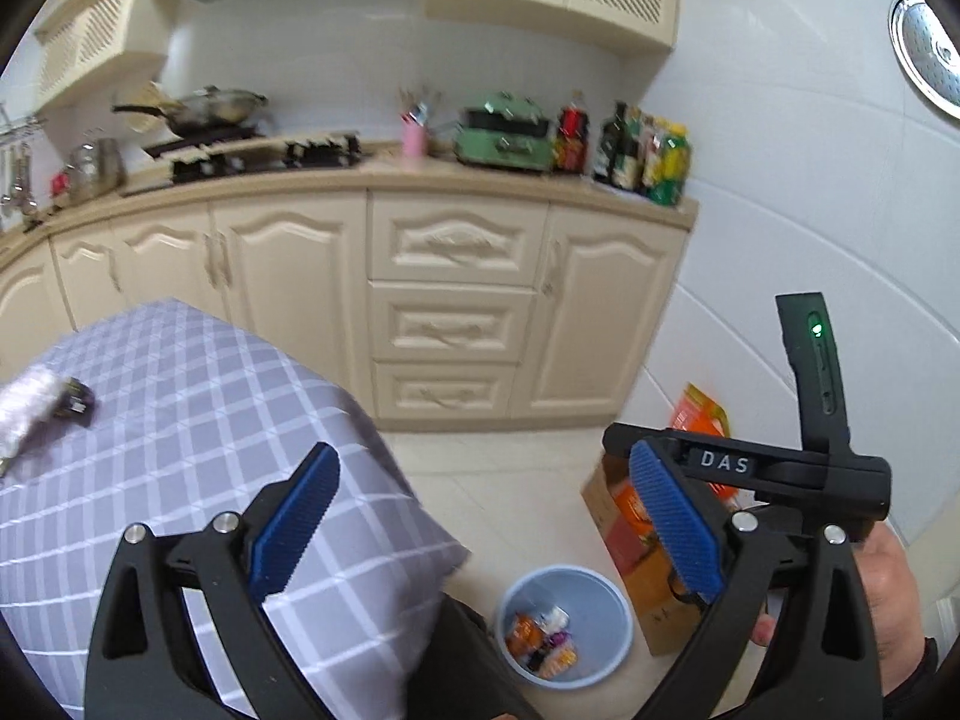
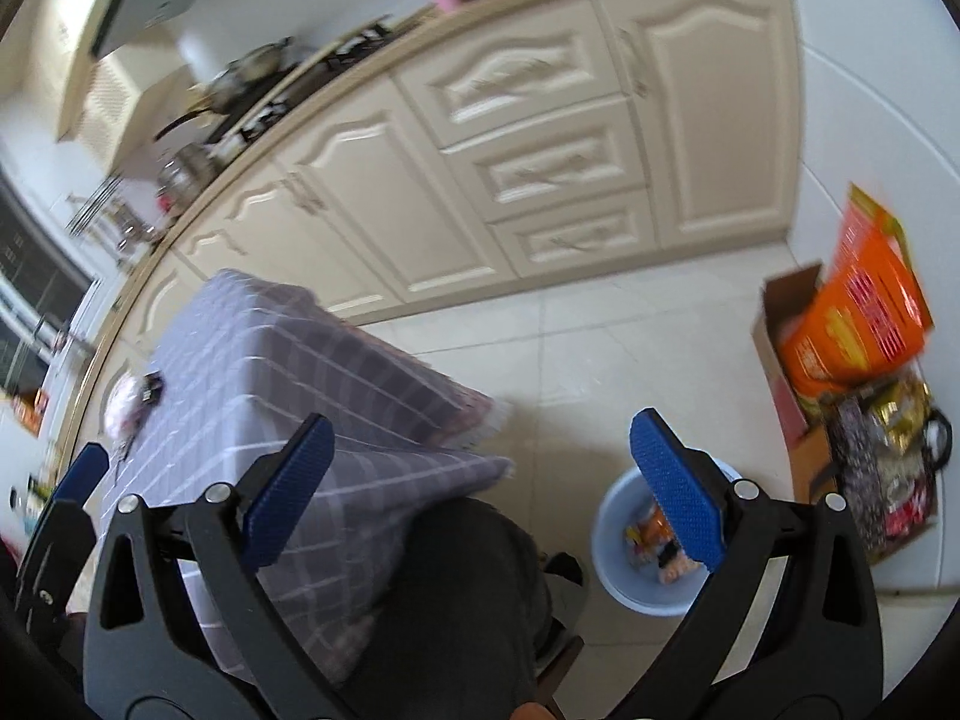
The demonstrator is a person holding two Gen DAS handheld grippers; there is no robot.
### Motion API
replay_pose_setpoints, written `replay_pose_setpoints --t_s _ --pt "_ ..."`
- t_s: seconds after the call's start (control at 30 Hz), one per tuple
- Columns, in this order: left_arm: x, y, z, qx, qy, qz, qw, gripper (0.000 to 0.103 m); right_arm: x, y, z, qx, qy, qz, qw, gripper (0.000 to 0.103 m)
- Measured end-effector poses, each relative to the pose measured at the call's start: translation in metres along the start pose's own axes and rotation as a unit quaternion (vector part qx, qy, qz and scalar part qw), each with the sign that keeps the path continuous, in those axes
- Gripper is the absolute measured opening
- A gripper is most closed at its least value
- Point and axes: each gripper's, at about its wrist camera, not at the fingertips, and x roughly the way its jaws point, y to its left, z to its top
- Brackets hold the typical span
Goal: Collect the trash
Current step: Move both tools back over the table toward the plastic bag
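Left wrist: level, faces cabinets (image 1: 456, 276) at 12 o'clock, well apart | Right wrist: rolled, pitched floorward | Shared: checked tablecloth (image 1: 180, 420) 9 o'clock, blue bin (image 2: 606, 546) 5 o'clock, cabinets.

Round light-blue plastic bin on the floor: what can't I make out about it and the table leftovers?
- Light-blue plastic bin: wrappers too small to identify in the left wrist view; in the right wrist view a blue finger pad covers part.
- Pale fluffy bundle and small dark object on the grey checked tablecloth: blurred, cut by the left edge.
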Motion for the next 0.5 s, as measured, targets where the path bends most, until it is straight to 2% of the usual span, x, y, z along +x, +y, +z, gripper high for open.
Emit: replay_pose_setpoints --t_s 0.3,0.5 --pt "-0.047 0.068 0.012 -0.024 -0.044 0.073 0.9961 0.096 0.005 0.101 0.016 -0.078 -0.01 0.057 0.995 0.097" --pt "-0.083 0.125 0.009 -0.052 -0.067 0.125 0.9885 0.096 0.021 0.174 0.017 -0.132 -0.005 0.092 0.987 0.097"
